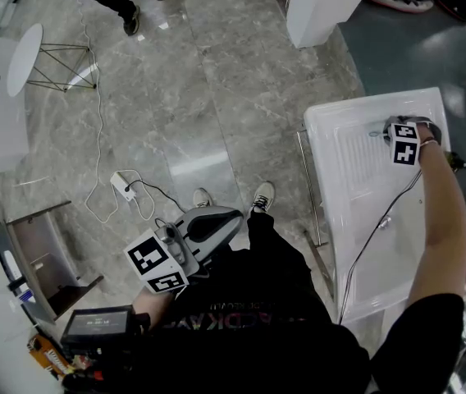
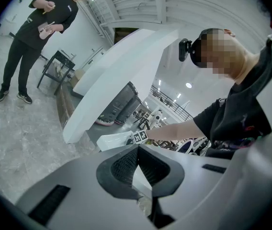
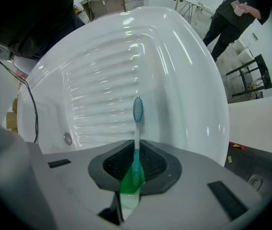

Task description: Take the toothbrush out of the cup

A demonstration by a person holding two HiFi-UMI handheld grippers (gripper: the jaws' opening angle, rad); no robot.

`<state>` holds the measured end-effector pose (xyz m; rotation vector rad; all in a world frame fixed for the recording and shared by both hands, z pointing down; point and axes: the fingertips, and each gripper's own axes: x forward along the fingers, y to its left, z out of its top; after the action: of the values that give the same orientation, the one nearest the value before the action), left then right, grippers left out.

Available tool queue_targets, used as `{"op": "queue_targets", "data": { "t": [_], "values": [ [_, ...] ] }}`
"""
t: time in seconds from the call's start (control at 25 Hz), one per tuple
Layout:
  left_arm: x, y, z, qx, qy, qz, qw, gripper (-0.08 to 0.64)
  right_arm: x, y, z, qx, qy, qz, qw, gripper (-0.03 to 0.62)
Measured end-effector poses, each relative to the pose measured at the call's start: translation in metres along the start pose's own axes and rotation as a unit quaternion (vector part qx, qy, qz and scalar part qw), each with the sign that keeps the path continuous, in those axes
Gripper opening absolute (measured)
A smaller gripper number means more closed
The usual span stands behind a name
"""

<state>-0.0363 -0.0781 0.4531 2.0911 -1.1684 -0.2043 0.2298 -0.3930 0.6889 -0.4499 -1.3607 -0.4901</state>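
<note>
My right gripper (image 3: 136, 146) is shut on a toothbrush (image 3: 137, 128) with a green and white handle. Its teal bristle head points away from me, over the ribbed drainboard of a white sink unit (image 3: 107, 75). In the head view the right gripper (image 1: 397, 130) is held above the far end of that sink unit (image 1: 356, 220), at arm's length. No cup shows in any view. My left gripper (image 1: 217, 222) hangs low beside my waist over the marble floor. Its pads (image 2: 126, 164) meet at the tips with nothing between them.
A thin cable (image 1: 374, 235) runs across the sink unit towards my right arm. On the floor lie a power strip and cord (image 1: 124, 185). A white pillar (image 1: 323, 6) stands behind the sink. A bystander (image 2: 35, 37) stands further off, and white furniture (image 1: 3, 89) is at the left.
</note>
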Motion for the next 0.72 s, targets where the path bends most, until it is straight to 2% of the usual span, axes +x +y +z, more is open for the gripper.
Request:
{"op": "queue_targets", "data": {
  "t": [0.44,0.72],
  "values": [
    [-0.001,-0.002,-0.002,0.008,0.001,-0.009,0.9999,0.008,-0.005,-0.006,0.016,0.025,-0.023,-0.042,0.999,0.043],
    [-0.003,-0.004,-0.003,0.018,0.006,-0.016,0.9997,0.006,-0.016,-0.015,0.021,0.070,-0.055,-0.081,0.993,0.043]
  ]
}}
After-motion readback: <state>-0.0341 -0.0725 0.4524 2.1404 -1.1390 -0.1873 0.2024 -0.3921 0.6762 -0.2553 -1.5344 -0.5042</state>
